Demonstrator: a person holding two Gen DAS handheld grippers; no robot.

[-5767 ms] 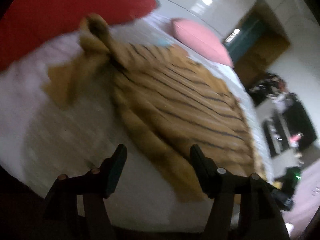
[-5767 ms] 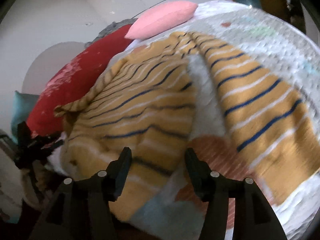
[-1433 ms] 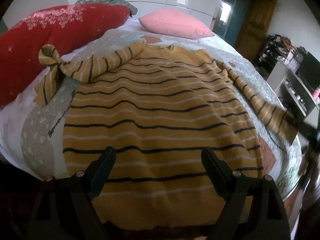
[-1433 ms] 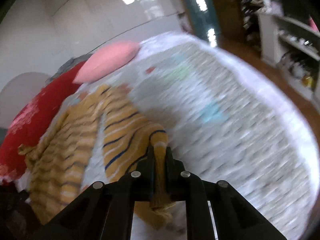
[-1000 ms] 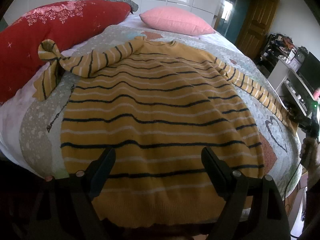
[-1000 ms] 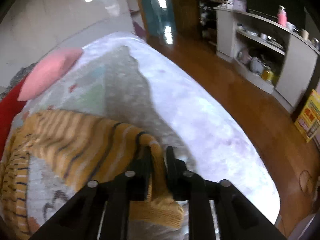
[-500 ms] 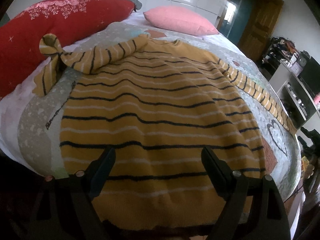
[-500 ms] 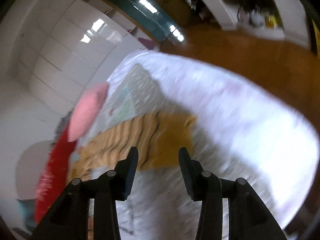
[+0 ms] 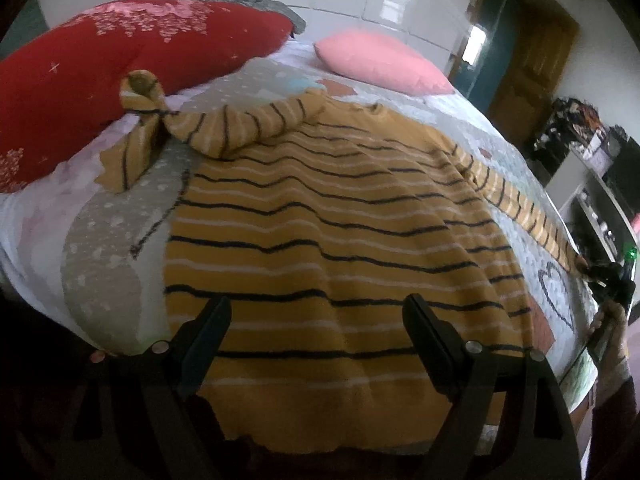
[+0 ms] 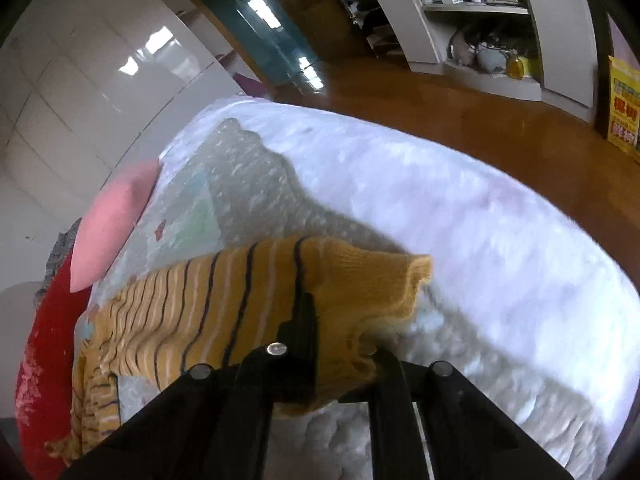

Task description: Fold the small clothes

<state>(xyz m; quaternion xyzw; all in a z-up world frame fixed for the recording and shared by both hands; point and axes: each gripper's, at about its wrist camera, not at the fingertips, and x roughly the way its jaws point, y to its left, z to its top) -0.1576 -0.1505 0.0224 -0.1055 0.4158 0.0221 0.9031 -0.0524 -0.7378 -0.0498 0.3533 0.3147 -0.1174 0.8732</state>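
Because the quilted bed (image 9: 112,240) curves away at its edges, the striped mustard sweater (image 9: 340,220) spread flat across it, hem nearest the left wrist camera and collar toward the pink pillow (image 9: 380,64), could creep toward the edge if a sleeve is pulled hard. The far sleeve (image 9: 224,128) is the bigger worry: it lies twisted and knotted beside the red pillow (image 9: 80,60), and folding over it would likely trap a lump. The stretched-out sleeve (image 9: 516,208) runs to the bed's other side, where its cuff (image 10: 360,280) bunches over the right gripper (image 10: 336,332). One finger shows and the other is buried in knit, so I cannot tell whether the cuff is truly pinched; a shallow bite would probably let it slip out mid-fold. The left gripper (image 9: 316,320) hangs spread wide above the hem, touching nothing.

Half a second ago the right gripper stood spread and clear of the cuff, having let it go; now the cuff sits between its fingers again. The sweater body and the left gripper look unchanged.
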